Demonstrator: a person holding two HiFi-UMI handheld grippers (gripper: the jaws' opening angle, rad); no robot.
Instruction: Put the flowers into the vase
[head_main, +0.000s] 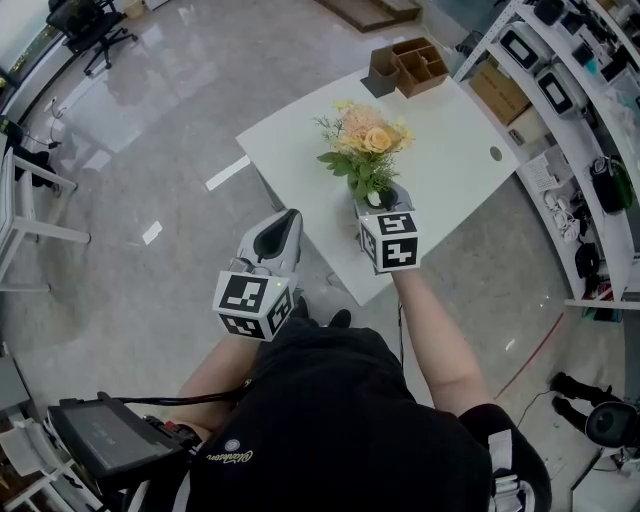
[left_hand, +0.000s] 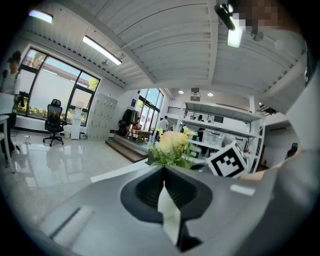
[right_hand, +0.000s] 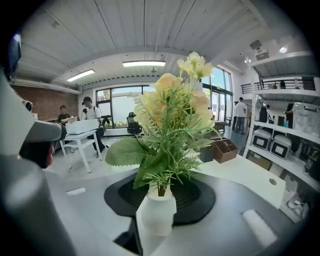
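A bunch of peach and yellow flowers (head_main: 366, 145) with green leaves stands upright in a small white vase (right_hand: 156, 217) near the front edge of the white table (head_main: 450, 150). My right gripper (head_main: 384, 203) reaches over that edge, its jaws on either side of the vase. In the right gripper view a dark gap shows beside the vase, so the pads do not press it. My left gripper (head_main: 286, 222) hangs off the table's left side with its jaws together and nothing in them. In the left gripper view the flowers (left_hand: 172, 145) appear just ahead.
A brown wooden organizer (head_main: 410, 65) sits at the table's far corner. Shelving with boxes and devices (head_main: 570, 90) lines the right side. An office chair (head_main: 90, 25) stands far left on the glossy floor. A tablet (head_main: 105, 440) hangs at the person's left hip.
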